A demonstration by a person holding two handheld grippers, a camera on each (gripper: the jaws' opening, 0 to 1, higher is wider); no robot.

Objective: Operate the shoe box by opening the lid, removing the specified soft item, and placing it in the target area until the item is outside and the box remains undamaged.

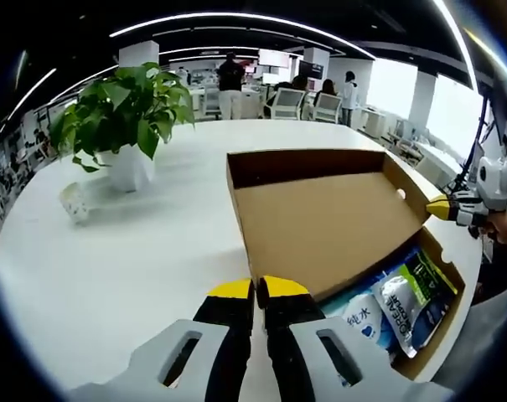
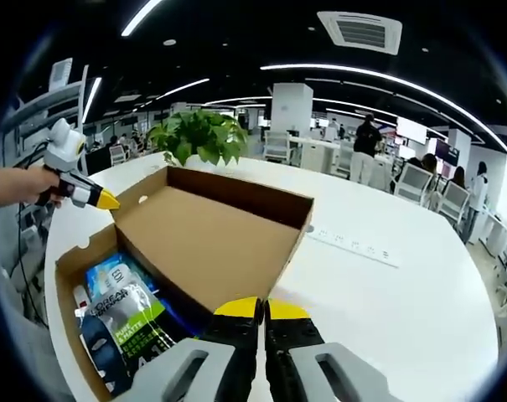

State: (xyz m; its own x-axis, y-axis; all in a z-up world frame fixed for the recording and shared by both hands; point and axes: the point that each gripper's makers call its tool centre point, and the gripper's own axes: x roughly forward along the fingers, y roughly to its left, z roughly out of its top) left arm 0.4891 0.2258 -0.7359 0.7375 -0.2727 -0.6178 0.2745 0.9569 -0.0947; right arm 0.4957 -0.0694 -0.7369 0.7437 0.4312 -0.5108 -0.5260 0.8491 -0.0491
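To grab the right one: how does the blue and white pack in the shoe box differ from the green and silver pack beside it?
The blue and white pack is pale with blue lettering, while the green and silver pack is darker with a bright green band. The green and silver pack seems to lie partly over the blue and white pack. Both are soft packs lying flat in the shoe box, beside its open lid.
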